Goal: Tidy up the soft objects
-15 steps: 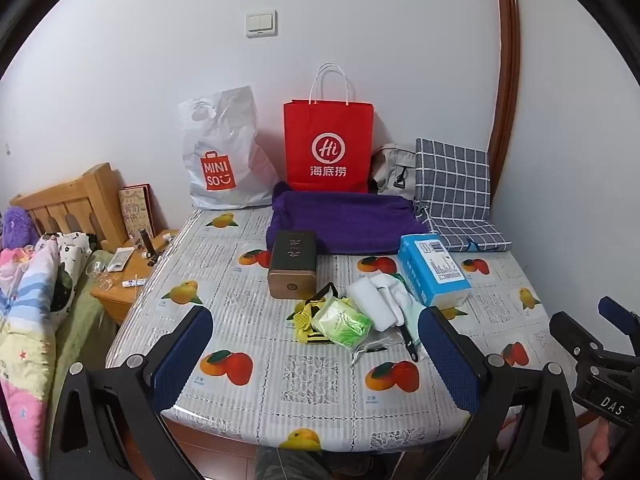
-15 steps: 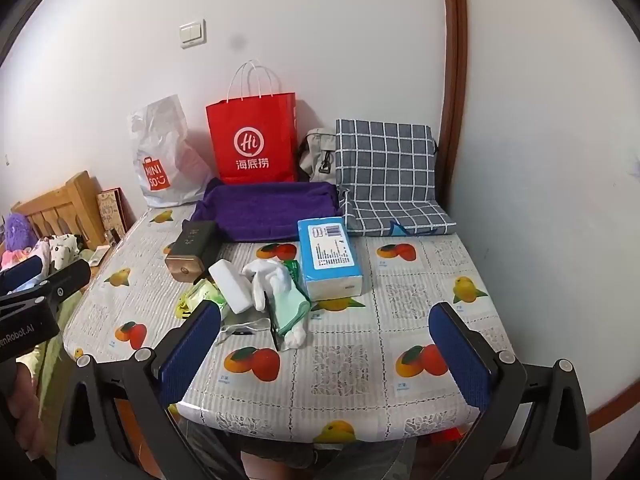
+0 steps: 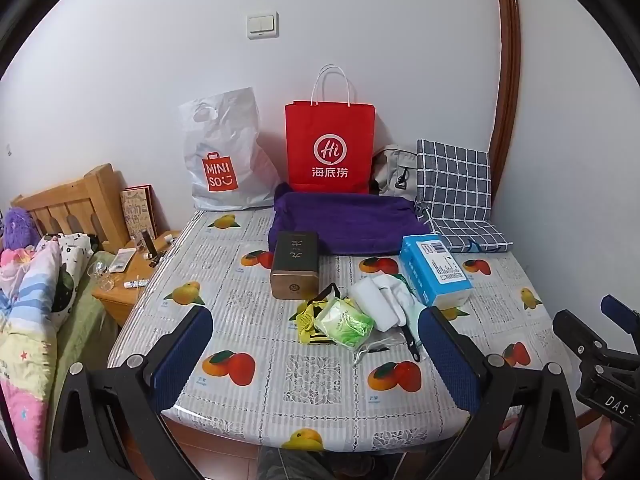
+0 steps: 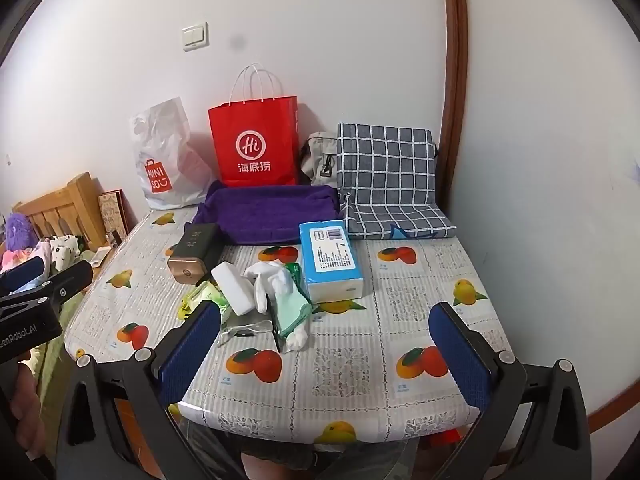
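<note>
Before blue tissue pack [image 4: 330, 254]: soft pile [image 4: 280, 300] untouched; left claw [image 3: 316, 360], right claw [image 4: 326, 354] both spread wide, empty. Step: approach. Next: pick one item.

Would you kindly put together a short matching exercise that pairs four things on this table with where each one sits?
Things:
1. red paper bag
2. blue tissue pack
3. checked cushion
4. dark box with the bronze end

Places:
A. leaning in the far right corner
B. in front of the purple towel's left end
C. standing at the wall behind the purple towel
D. right of the white gloves, near the towel's right end

Pairs: 1-C, 2-D, 3-A, 4-B
</note>
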